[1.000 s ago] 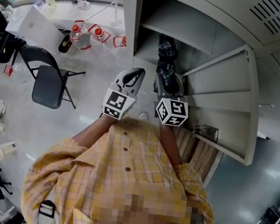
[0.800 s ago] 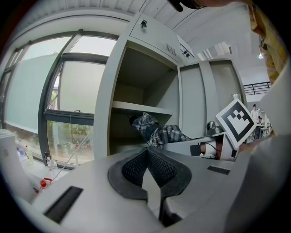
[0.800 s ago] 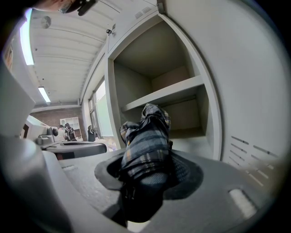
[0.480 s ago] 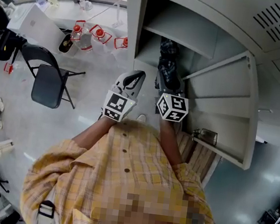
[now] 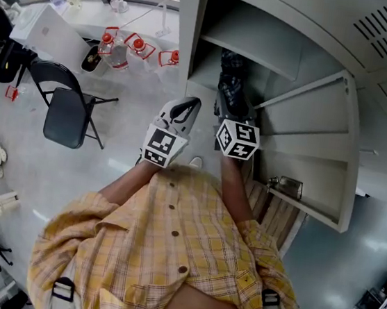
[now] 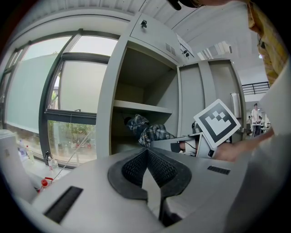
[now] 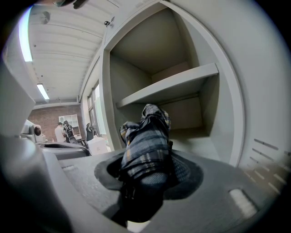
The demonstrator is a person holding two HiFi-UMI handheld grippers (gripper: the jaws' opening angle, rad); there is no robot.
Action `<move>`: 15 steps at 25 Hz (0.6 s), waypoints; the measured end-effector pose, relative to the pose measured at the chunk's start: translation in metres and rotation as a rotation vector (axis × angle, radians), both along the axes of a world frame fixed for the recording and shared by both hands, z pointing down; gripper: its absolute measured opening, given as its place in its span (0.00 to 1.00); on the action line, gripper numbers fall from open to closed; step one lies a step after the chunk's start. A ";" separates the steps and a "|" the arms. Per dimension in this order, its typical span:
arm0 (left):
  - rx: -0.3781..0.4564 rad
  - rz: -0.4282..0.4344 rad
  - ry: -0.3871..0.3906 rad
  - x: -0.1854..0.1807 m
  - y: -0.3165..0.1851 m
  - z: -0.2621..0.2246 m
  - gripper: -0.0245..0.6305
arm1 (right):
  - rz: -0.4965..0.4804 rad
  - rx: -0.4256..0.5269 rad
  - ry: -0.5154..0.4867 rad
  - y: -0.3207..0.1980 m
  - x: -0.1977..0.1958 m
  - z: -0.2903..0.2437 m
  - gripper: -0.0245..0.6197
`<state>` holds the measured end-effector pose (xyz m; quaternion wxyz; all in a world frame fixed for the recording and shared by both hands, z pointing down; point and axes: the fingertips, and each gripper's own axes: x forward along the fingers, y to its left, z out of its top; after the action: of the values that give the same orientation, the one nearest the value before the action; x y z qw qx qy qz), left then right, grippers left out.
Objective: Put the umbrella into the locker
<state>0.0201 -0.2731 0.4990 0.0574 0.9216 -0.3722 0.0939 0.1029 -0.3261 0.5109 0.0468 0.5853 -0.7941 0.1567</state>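
The right tongs [image 7: 148,177] clamp the folded umbrella [image 7: 146,132], its far end ahead inside the locker [image 7: 218,113]; the left tongs [image 6: 146,166] are closed, empty. Released near the edge, it may slide out.

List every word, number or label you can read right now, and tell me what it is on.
No readable text in any view.
Left cube and right cube: black-and-white square marker patterns only, no letters or digits.
Red-capped bottles: labels too small to read.
Locker: no number or nameplate shows.
Umbrella: plaid fabric, no print visible.
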 end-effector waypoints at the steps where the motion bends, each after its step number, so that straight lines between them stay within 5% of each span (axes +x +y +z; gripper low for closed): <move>1: 0.000 0.000 0.000 -0.001 0.000 0.000 0.04 | -0.003 -0.002 0.003 -0.002 -0.001 0.000 0.33; 15: 0.013 0.014 -0.016 -0.005 0.002 0.001 0.04 | -0.037 0.026 0.132 -0.029 -0.007 0.009 0.33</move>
<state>0.0152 -0.2710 0.4999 0.0478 0.9237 -0.3668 0.0992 0.0957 -0.3554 0.5194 0.0946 0.5803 -0.8019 0.1065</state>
